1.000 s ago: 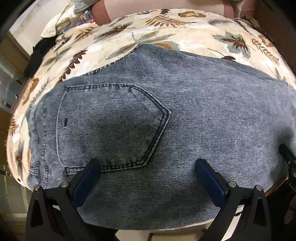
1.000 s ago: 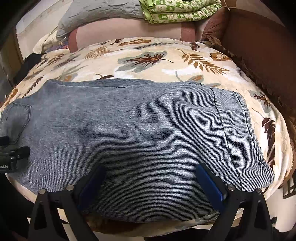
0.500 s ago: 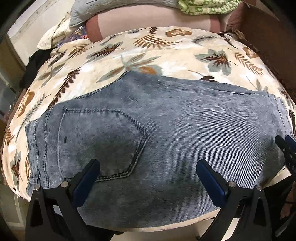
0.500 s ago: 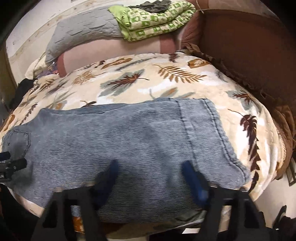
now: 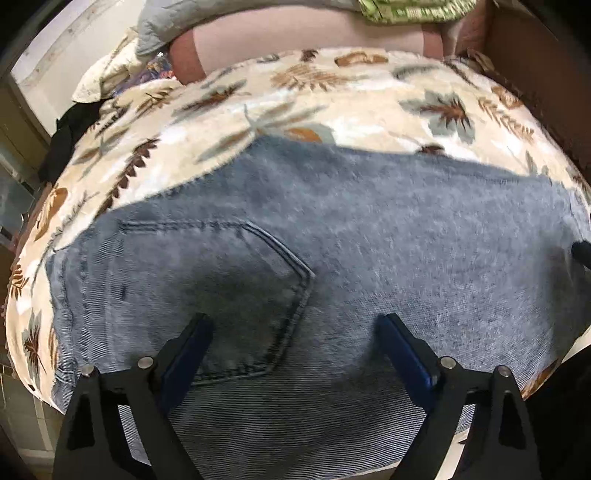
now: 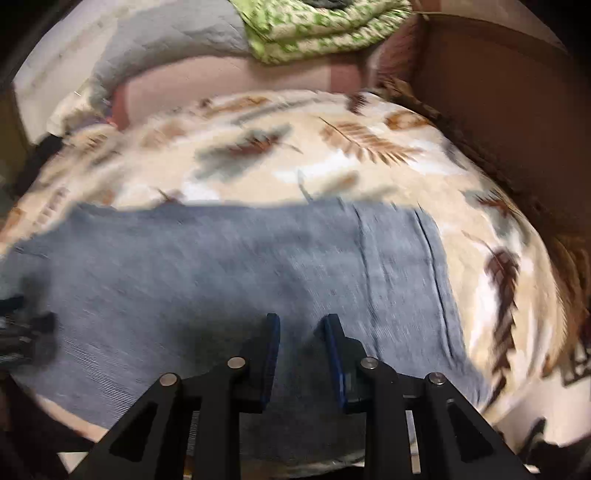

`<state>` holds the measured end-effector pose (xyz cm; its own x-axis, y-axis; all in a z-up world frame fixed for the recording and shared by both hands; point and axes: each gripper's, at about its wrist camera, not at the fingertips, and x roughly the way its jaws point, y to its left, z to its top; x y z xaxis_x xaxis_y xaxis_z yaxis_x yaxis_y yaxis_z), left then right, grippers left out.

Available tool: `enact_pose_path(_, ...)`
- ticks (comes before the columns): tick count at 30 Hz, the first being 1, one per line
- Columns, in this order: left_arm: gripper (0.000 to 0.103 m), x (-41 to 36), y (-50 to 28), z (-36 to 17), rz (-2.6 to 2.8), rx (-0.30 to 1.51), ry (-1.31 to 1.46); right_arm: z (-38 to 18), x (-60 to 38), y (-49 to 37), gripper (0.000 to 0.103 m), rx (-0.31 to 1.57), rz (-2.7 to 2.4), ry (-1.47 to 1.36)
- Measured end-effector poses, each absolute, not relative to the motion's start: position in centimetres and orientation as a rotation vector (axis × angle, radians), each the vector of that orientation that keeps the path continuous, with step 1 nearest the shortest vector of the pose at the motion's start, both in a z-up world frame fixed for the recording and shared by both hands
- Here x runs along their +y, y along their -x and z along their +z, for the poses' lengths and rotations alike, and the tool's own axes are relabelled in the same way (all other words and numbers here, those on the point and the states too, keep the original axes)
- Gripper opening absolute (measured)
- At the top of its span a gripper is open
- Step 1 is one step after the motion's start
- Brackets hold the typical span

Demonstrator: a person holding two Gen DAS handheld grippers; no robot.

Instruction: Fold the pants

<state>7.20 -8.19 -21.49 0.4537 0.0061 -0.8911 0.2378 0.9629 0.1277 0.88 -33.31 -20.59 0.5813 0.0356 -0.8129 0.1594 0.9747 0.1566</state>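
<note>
Blue denim pants (image 5: 369, 258) lie folded flat across a leaf-print blanket (image 5: 314, 96). The back pocket (image 5: 221, 288) faces up at the left end. The hem end (image 6: 413, 280) lies at the right. My left gripper (image 5: 295, 332) is open above the pocket and the near edge, holding nothing. My right gripper (image 6: 301, 325) hovers above the near edge by the hem, its jaws narrowed with a small gap and nothing between them. Each gripper's tip shows at the edge of the other's view (image 5: 581, 251) (image 6: 26, 332). Both views are motion-blurred.
A pink cushion (image 6: 229, 88) sits behind the blanket with a grey cloth (image 6: 166, 40) and a folded green patterned blanket (image 6: 325, 26) on it. A brown wall (image 6: 498, 92) bounds the right side. The bed's near edge drops off just below the grippers.
Both grippers have drawn back from the pants, so more of the bed shows. The right gripper's jaws have closed from wide open to a narrow gap. The left jaws stayed open.
</note>
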Motion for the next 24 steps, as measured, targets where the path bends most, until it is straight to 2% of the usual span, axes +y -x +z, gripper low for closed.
enact_pose_path(7, 0.093, -5.4, -5.8, -20.8, -0.198, 1.110, -0.122, -18.0, -30.3, -7.1, 0.029, 1.016, 0.258, -0.155)
enact_pose_path(21, 0.093, -4.1, -5.4, -21.3, -0.355, 0.991, -0.078, -20.1, -21.4, -16.8, 0.029, 1.163, 0.614, 0.089)
enact_pose_path(24, 0.093, -3.9, -5.6, -21.3, -0.384, 0.981, -0.049, -20.6, -19.6, -18.0, 0.037, 1.163, 0.651, 0.123)
